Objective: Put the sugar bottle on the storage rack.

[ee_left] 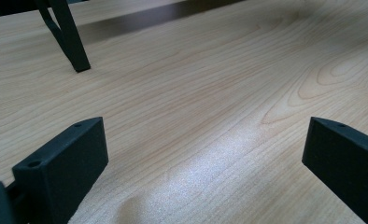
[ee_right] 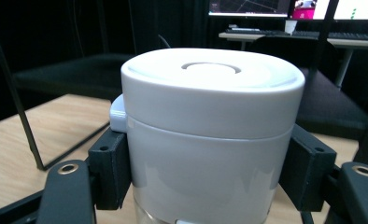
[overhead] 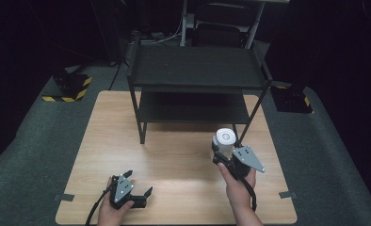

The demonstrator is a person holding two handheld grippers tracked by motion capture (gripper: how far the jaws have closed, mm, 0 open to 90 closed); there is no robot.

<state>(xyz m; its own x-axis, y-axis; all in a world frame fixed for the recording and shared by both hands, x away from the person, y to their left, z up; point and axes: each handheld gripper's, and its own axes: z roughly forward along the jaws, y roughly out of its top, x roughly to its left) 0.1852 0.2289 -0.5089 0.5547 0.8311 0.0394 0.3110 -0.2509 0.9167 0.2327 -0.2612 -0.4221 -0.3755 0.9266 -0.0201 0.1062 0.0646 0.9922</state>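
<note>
While the right gripper point(overhead: 222, 151) clamps the white lidded container point(overhead: 224, 140) upright, off the wooden table point(overhead: 183, 160) by the black shelf rack point(overhead: 195, 70), and the left gripper point(overhead: 135, 188) rests with jaws apart, transfer seems underway; shelving next needs a level carry clear of the frame.

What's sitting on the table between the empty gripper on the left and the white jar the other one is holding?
Nothing: in the high view, only bare wooden table separates the left gripper from the white jar. The left gripper view shows plain wood ahead too.
</note>
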